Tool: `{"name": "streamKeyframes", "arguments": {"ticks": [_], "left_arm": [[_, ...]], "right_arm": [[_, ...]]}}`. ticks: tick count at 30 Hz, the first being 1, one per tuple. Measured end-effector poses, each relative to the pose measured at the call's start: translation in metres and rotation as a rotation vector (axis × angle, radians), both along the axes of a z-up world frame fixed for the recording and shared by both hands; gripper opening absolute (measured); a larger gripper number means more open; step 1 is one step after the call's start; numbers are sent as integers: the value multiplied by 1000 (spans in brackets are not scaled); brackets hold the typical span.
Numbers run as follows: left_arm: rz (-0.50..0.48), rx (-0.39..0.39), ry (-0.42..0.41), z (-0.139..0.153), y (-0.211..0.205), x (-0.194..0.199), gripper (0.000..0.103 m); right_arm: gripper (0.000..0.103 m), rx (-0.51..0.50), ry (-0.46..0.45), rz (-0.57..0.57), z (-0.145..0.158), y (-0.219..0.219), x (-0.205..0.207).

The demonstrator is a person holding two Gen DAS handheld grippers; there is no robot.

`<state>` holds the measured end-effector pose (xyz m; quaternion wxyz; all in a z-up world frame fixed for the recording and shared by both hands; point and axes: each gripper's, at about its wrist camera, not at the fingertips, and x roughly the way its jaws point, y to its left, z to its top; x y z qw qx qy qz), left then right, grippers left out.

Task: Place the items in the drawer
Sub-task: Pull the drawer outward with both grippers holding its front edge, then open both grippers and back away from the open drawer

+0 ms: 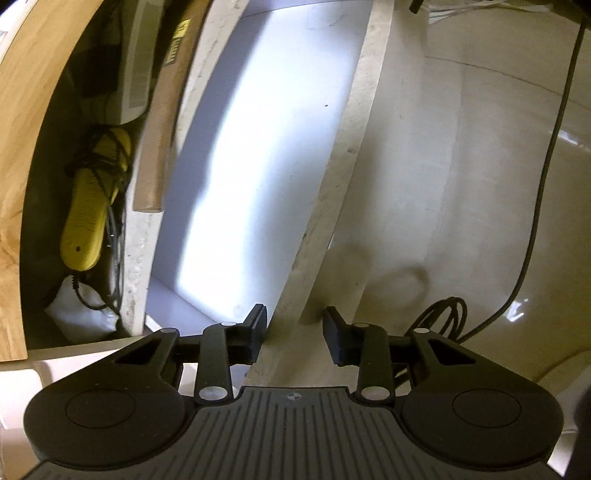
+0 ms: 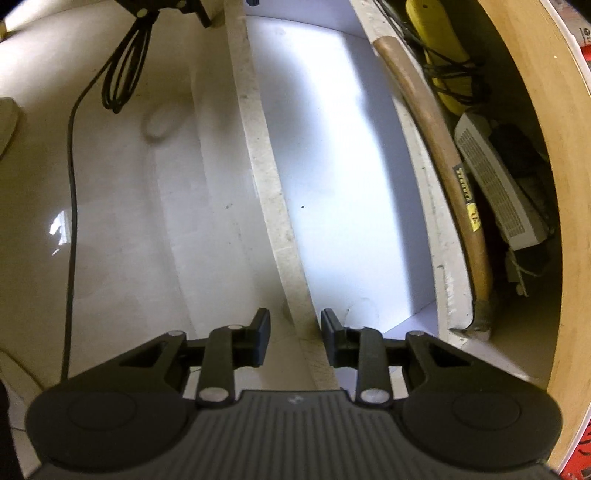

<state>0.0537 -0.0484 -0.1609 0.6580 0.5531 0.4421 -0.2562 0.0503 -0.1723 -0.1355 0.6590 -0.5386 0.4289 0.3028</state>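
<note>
The drawer (image 1: 258,147) stands pulled out and white inside, its long axis running away from both cameras. The left gripper (image 1: 294,334) and right gripper (image 2: 295,338) each clamp its pale front board (image 1: 354,155), jaws narrowed onto the board's edge. A hammer (image 2: 443,147) lies along the drawer's back edge, its head partly hidden. The cabinet's dark clutter is hard to make out.

Hammer (image 2: 443,147) head half hidden; yellow tool (image 2: 436,33) cut off.
</note>
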Motion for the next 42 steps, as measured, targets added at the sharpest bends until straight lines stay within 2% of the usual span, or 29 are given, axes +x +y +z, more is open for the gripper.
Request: {"name": "streamKeyframes", "arguments": {"ticks": [10, 25, 26, 27, 28, 29, 30, 31, 36, 39, 42], "left_arm": [[-4, -11, 93, -2, -1, -14, 30], [23, -35, 56, -1, -1, -13, 33], [25, -41, 46, 0, -1, -13, 46], [26, -47, 34, 0, -1, -14, 66], [19, -53, 13, 1, -1, -15, 73], [12, -57, -7, 2, -2, -16, 84], [12, -54, -25, 2, -3, -16, 90], [12, -51, -43, 3, -4, -16, 92], [12, -45, -74, 1, -7, -20, 94], [-38, -43, -73, 0, -7, -27, 94], [-26, -37, -73, 0, -9, -29, 94]], "right_arm": [[32, 2, 105, 13, 7, -2, -18], [33, 15, 104, -10, 14, -3, -22], [40, 22, 108, -17, 15, -4, -21], [53, 33, 107, -26, 16, -4, -20], [97, 44, 105, -34, 17, -4, -19], [103, 57, 92, -30, 16, -3, -19], [103, 70, 77, -25, 14, -3, -19], [103, 72, 69, -27, 10, -1, -17], [103, 107, 53, -48, -5, 1, -9], [103, 131, 44, -46, -15, 1, -7], [103, 141, 45, -50, -21, 3, -6]]}}
